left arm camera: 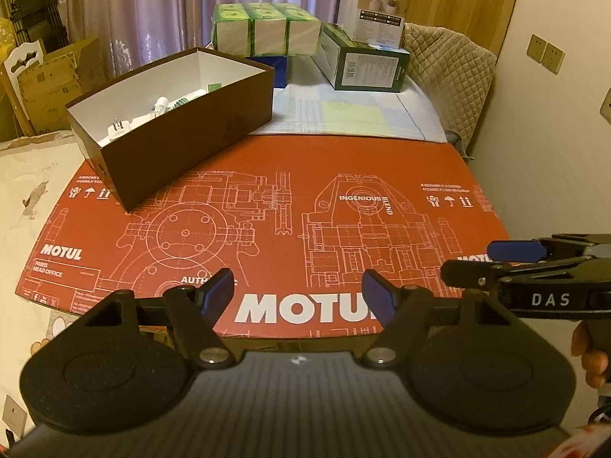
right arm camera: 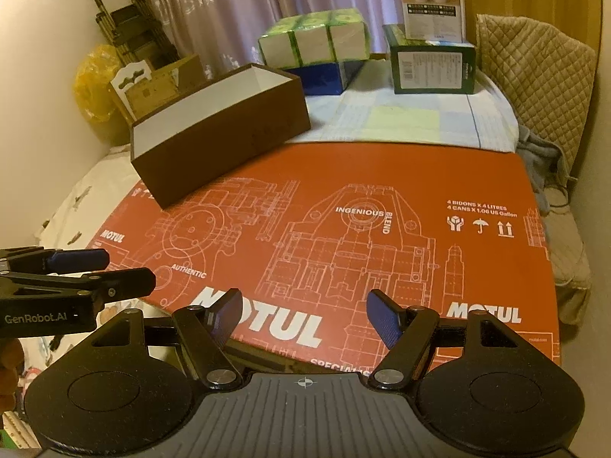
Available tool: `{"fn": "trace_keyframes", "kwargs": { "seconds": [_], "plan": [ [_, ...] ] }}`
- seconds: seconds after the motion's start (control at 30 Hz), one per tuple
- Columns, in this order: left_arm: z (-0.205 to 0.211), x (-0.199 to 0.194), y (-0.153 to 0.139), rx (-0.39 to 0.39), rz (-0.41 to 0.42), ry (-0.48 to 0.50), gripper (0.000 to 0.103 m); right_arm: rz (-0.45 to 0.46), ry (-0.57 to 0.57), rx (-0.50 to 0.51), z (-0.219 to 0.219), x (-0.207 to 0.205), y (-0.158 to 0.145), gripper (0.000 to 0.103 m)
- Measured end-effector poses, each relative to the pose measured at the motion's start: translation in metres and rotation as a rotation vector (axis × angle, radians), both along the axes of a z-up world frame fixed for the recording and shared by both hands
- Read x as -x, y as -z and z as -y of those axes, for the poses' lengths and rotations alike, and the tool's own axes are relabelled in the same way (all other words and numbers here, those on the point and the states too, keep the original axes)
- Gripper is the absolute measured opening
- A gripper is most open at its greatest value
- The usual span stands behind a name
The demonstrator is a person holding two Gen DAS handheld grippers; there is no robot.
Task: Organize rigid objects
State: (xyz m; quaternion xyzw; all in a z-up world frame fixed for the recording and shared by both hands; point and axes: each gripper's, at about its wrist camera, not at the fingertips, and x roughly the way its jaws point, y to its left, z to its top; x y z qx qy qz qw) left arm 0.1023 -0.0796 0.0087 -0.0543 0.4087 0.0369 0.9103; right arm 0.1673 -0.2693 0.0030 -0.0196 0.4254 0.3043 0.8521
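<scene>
A brown open box (left arm camera: pixel 183 141) with a white inside stands on the far left of the red Motul cardboard sheet (left arm camera: pixel 305 206). In it lie a white plug adapter (left arm camera: pixel 119 129), a small white bottle (left arm camera: pixel 162 105) and a green-striped tube (left arm camera: pixel 187 98). The box also shows in the right wrist view (right arm camera: pixel 225 145), its contents hidden there. My left gripper (left arm camera: pixel 298 294) is open and empty over the sheet's near edge. My right gripper (right arm camera: pixel 305 313) is open and empty beside it; it also enters the left wrist view (left arm camera: pixel 492 263) at the right.
Behind the sheet stand a green tissue pack (left arm camera: pixel 267 28) on a blue box (left arm camera: pixel 275 68), a dark green carton (left arm camera: pixel 366 63) and a white carton (left arm camera: pixel 378 11). A quilted chair back (left arm camera: pixel 450 76) is at the right. Cardboard boxes (left arm camera: pixel 49 80) stand at the left.
</scene>
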Motion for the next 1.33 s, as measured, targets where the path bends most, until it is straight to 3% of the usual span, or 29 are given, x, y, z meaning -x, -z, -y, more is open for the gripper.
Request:
{"fn": "trace_keyframes", "kwargs": {
  "seconds": [1.33],
  "plan": [
    [0.006,0.001,0.009,-0.01,-0.009,0.012,0.069,-0.027,0.023,0.001,0.002,0.002,0.006,0.069]
  ]
}}
